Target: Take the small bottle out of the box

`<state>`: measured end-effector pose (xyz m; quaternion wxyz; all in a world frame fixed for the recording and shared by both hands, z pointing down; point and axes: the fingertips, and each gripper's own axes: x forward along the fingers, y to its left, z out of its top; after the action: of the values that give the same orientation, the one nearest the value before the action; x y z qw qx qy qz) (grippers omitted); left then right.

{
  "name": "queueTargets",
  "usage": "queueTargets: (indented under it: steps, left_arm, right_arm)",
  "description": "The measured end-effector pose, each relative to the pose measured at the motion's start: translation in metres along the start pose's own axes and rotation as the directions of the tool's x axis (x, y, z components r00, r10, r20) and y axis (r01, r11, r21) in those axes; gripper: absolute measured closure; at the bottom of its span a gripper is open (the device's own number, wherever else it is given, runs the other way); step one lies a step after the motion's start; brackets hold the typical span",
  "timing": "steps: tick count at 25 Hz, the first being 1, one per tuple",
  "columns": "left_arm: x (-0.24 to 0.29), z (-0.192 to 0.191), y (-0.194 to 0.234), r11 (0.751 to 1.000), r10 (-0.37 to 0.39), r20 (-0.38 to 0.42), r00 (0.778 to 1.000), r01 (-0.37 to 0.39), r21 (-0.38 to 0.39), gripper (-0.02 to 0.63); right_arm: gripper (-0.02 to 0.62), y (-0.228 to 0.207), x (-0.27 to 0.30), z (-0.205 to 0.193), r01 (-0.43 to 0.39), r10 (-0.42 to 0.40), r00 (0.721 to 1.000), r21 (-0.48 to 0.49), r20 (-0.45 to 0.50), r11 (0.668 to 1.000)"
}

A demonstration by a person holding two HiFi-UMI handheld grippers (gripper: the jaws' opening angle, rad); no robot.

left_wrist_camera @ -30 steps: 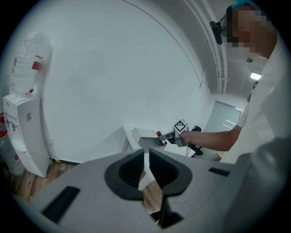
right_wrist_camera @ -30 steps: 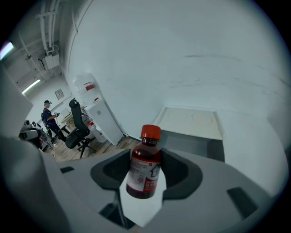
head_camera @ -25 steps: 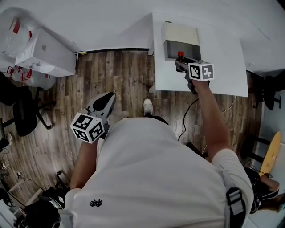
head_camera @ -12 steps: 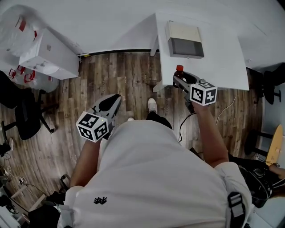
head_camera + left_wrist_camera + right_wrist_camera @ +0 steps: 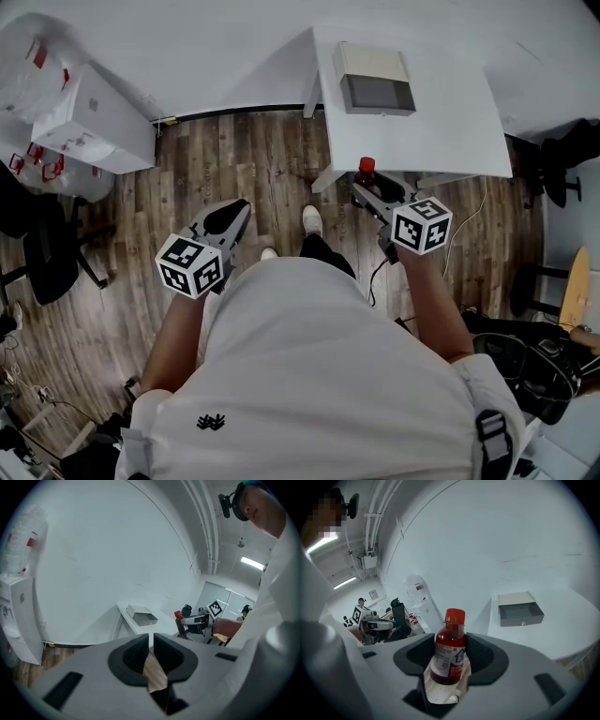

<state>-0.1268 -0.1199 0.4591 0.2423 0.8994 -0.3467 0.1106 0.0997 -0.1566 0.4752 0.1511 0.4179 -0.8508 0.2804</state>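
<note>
A small bottle [image 5: 365, 171] with a red cap and dark red liquid stands upright between the jaws of my right gripper [image 5: 369, 190], which is shut on it. In the right gripper view the pads press both sides of the bottle [image 5: 449, 651]. It hangs over the wooden floor just off the near edge of the white table [image 5: 450, 122]. The open grey box [image 5: 375, 92] lies at the far side of that table, well apart from the bottle, and looks empty [image 5: 520, 612]. My left gripper [image 5: 228, 214] hangs over the floor at the left, jaws shut on nothing [image 5: 151, 644].
White cabinets [image 5: 89, 117] and a plastic bag [image 5: 33, 56] stand at the far left by the wall. A black office chair [image 5: 47, 239] is at the left, another dark chair [image 5: 562, 159] at the right. A cable [image 5: 384, 258] hangs below the table.
My right gripper has drawn the bottle back from the box, across the table and past its near edge toward me. The left gripper has hardly moved.
</note>
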Motion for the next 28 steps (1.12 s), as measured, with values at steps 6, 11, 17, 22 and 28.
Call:
queueTargets:
  steps: [6,11,17,22,28]
  left_arm:
    - [0.001,-0.006,-0.010,1.000,-0.028,-0.004,1.000,0.028,0.001,0.571]
    - [-0.004,-0.008,-0.011,0.999,-0.033,-0.007,0.999,0.033,0.010,0.571]
    - [-0.008,-0.015,-0.016,0.999,-0.045,-0.025,0.999,0.045,0.010,0.571]
    - [-0.007,-0.016,-0.017,0.999,-0.051,-0.032,0.998,0.051,0.008,0.571]
    - [-0.009,-0.018,-0.017,0.998,-0.058,-0.035,0.998,0.058,0.010,0.571]
  right_arm:
    - [0.382,0.025,-0.021,-0.010,-0.011,0.010,1.000,0.008,0.027,1.000]
    - [0.382,0.045,-0.029,-0.015,-0.031,0.031,0.998,0.009,0.046,0.999]
    - [0.383,0.059,-0.032,-0.017,-0.052,0.051,0.997,0.009,0.053,0.999]
    - [0.383,0.063,-0.032,-0.016,-0.062,0.062,0.997,0.004,0.054,0.998]
    - [0.383,0.069,-0.034,-0.015,-0.061,0.061,0.996,-0.002,0.064,0.998]
